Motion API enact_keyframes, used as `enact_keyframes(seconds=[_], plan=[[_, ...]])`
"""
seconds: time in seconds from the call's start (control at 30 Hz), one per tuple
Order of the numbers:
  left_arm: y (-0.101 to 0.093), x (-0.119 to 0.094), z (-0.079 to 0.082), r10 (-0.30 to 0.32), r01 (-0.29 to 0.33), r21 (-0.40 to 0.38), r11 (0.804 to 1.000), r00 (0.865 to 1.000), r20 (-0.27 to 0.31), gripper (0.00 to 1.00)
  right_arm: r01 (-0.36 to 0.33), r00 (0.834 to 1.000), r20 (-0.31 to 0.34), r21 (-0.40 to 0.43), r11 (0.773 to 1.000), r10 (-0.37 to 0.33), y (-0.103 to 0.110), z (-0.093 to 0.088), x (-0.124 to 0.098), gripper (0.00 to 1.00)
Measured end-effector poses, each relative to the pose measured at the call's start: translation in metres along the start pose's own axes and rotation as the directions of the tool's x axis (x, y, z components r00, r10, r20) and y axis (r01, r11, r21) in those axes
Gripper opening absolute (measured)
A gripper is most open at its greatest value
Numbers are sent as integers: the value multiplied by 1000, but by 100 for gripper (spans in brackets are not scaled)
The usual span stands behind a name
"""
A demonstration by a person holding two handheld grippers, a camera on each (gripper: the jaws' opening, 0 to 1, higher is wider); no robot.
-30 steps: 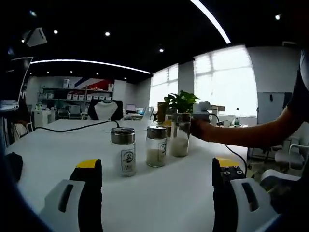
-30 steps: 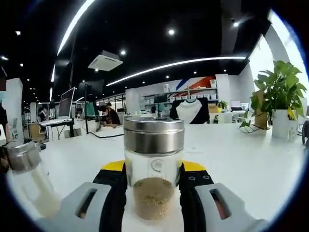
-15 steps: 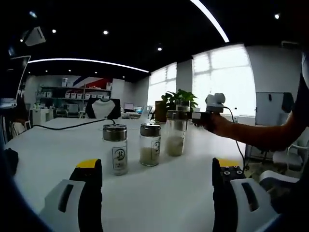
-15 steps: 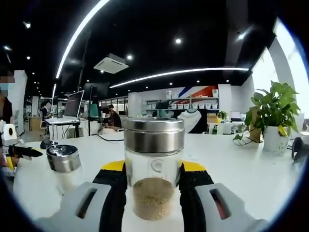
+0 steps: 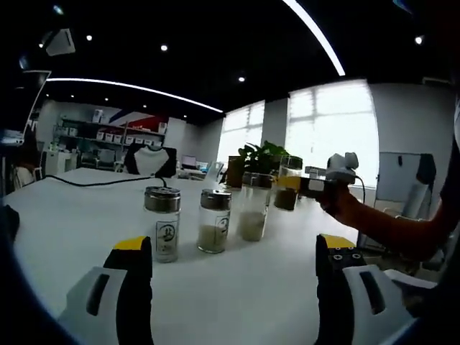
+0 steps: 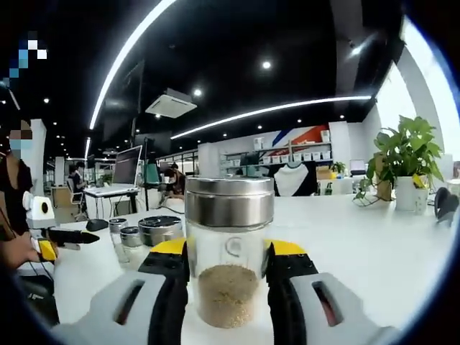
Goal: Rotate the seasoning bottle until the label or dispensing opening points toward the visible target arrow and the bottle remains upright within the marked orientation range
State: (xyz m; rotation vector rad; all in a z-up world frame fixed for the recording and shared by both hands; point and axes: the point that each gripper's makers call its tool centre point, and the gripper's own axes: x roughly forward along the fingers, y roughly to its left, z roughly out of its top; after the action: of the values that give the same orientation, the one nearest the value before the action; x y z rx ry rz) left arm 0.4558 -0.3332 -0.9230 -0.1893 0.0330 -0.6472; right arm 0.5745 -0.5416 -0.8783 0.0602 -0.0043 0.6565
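Right gripper [image 6: 228,267] clamps the bottle [image 6: 228,251] off the table [image 6: 374,244]; left gripper [image 5: 233,266] hangs open. Risk: a loose squeeze lets the smooth glass slip or tilt mid-turn, and no arrow is visible.

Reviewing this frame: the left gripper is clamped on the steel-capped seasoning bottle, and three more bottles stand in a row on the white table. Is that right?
Not quite: the right gripper is clamped on the steel-capped seasoning bottle, as the right gripper view shows. The left gripper is open. The rest holds: three more bottles stand in a row on the white table.
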Motion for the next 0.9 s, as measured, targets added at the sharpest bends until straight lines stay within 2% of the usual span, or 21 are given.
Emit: enact_keyframes(seconds=[0.17,0.27,0.47,0.6,0.7,0.77,0.87,0.9], plan=[[-1,1,0,-14,14,-50,999,1000,-3,100,3,1000,-12,-16,1000,-3,18,-5,-14,40],[-5,1,0,-43,43,-87,995,999,4,100,-15,1000,-14,1,1000,15,31,-9,-22,40],[-7,2,-5,-46,45,-80,996,999,-13,100,-28,999,-16,19,999,28,54,-12,-36,40],[-12,5,-6,-51,51,-24,998,998,-21,100,-80,997,11,76,994,80,73,-9,-44,40],[-16,8,-8,-57,58,25,998,998,-22,98,-103,995,14,62,993,102,86,-8,-46,40],[-23,10,-10,-76,77,60,995,997,-21,92,-106,994,11,62,992,105,92,-9,-46,40],[-36,13,-7,-120,115,157,981,992,24,85,-147,989,8,66,987,147,109,-13,-46,40],[-38,13,-7,-127,121,169,978,992,23,83,-156,988,8,68,985,156,112,-13,-46,40]])
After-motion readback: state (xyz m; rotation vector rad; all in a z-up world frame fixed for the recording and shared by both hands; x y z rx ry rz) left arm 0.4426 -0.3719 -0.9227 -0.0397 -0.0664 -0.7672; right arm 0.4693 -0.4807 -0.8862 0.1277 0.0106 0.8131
